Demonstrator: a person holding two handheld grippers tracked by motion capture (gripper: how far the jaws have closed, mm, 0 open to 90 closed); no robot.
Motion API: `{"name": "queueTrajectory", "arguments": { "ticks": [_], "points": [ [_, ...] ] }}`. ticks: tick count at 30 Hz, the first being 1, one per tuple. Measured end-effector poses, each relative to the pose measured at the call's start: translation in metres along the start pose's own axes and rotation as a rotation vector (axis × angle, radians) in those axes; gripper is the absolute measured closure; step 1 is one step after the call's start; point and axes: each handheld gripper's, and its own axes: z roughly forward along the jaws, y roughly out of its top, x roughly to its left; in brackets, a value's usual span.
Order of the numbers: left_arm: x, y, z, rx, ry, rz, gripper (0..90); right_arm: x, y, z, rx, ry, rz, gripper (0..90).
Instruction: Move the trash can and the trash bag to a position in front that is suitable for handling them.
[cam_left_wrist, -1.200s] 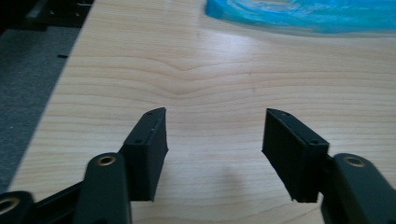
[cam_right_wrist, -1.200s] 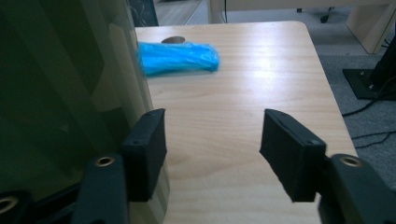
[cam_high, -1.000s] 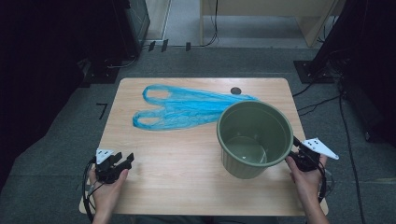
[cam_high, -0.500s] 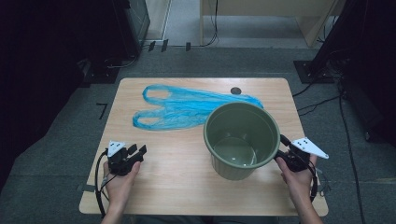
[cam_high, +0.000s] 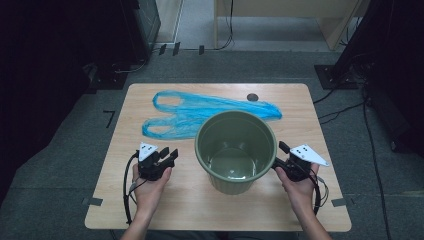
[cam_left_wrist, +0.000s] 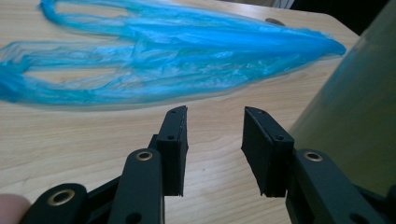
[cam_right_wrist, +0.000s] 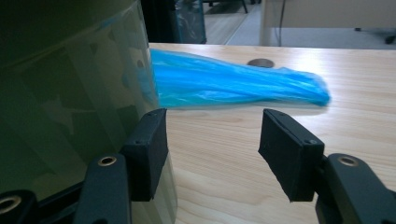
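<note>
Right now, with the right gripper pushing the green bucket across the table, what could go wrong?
1. The right gripper has one jaw against the green bucket's wall, open and gripping nothing, so the bucket may tip or slide away.
2. The blue plastic bag lies just behind the bucket; a push that way could catch and drag it.
3. The left gripper is open, close to the bucket's other side, its jaws just closing; it might bump the bucket.

The high view looked forward and down from above the person's side onto the whole light wooden table (cam_high: 150, 210). The left gripper view sat low and close to the tabletop, facing the crumpled blue plastic bag (cam_left_wrist: 177, 51). The right gripper view was also low, just beside the round olive-green plastic bucket (cam_right_wrist: 70, 102). All three views shared the bag and the bucket.
</note>
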Motion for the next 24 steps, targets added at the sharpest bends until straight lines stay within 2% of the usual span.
{"name": "queueTrajectory", "arguments": {
  "ticks": [6, 11, 13, 15, 16, 18, 19, 22, 23, 24],
  "points": [
    [-0.008, 0.004, 0.004, -0.010, -0.020, -0.006, 63.5, 0.013, 0.000, 0.008, 0.004, 0.033, -0.005, 42.0],
    [-0.015, 0.004, 0.007, -0.005, -0.042, 0.019, 67.7, 0.027, 0.000, 0.016, 0.010, 0.077, -0.004, 43.0],
    [-0.016, 0.002, 0.006, -0.006, -0.050, 0.023, 69.2, 0.038, -0.001, 0.019, 0.015, 0.106, -0.012, 43.7],
    [-0.015, 0.002, 0.005, -0.010, -0.047, 0.019, 75.5, 0.042, -0.002, 0.020, 0.018, 0.118, -0.016, 45.6],
    [-0.013, 0.002, 0.003, -0.012, -0.049, 0.016, 77.1, 0.050, -0.003, 0.022, 0.016, 0.116, -0.028, 51.7],
    [-0.012, 0.001, -0.001, -0.017, -0.045, 0.017, 79.8, 0.053, -0.003, 0.022, 0.016, 0.122, -0.034, 54.3],
    [-0.013, -0.001, -0.003, -0.021, -0.042, 0.027, 85.2, 0.059, -0.002, 0.023, 0.018, 0.131, -0.048, 58.8],
    [-0.010, -0.003, -0.008, -0.028, -0.035, 0.036, 84.6, 0.063, -0.002, 0.024, 0.021, 0.129, -0.061, 58.6],
    [-0.002, -0.003, -0.008, -0.027, -0.047, 0.009, 76.8, 0.063, -0.001, 0.025, 0.024, 0.137, -0.071, 51.3],
    [-0.002, -0.003, -0.008, -0.027, -0.047, 0.009, 70.6, 0.063, -0.001, 0.025, 0.024, 0.137, -0.071, 51.3]
  ]
}}
